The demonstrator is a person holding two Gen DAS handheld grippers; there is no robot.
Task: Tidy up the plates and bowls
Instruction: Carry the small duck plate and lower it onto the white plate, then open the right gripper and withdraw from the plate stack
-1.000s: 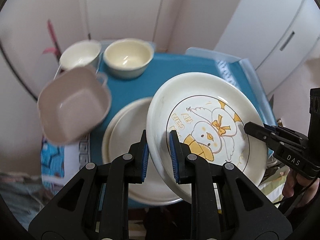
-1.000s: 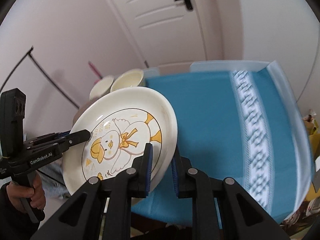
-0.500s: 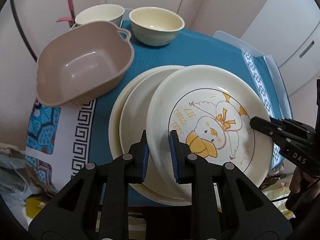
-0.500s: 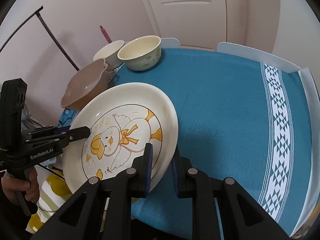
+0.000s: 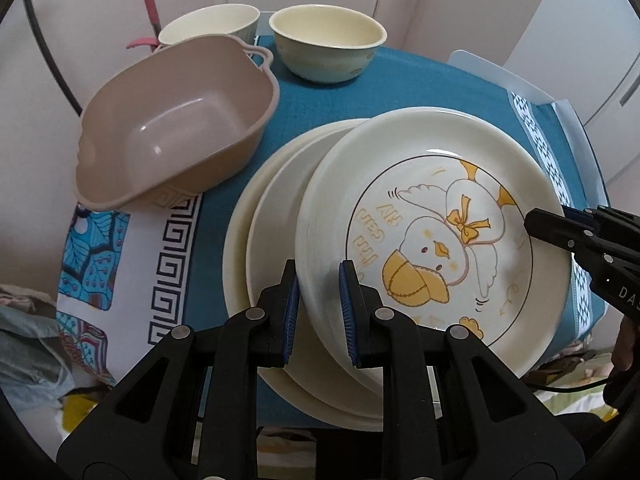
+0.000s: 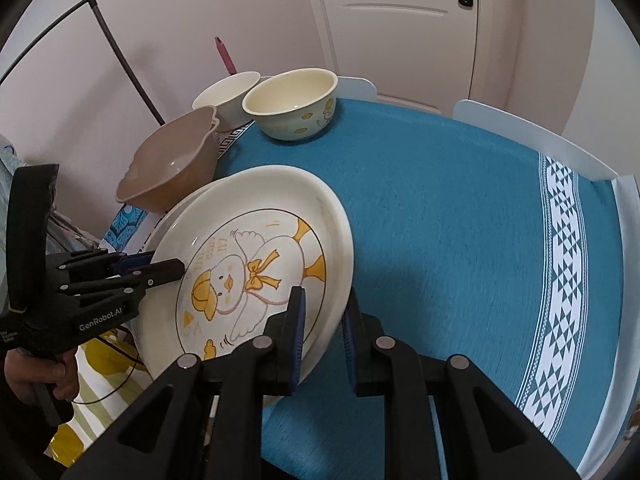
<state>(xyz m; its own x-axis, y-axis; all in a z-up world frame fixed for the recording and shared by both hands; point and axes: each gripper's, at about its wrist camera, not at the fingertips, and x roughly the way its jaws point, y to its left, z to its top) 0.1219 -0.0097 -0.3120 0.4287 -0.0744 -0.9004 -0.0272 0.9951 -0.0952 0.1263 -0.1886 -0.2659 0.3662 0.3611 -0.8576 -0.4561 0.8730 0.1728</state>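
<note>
Duck plate: glossy cream, round, raised rim. Left hand-held gripper and right hand-held gripper both clamp its rim, over two plain plates.

The duck plate, which a second ago was carried tilted up over the tabletop's near left edge, has come down and now lies low over the two plain plates, offset to their right. Both cameras have dropped and closed in with it: the tan bowl and the two cream bowls look larger and sharp, no longer blurred.
</note>
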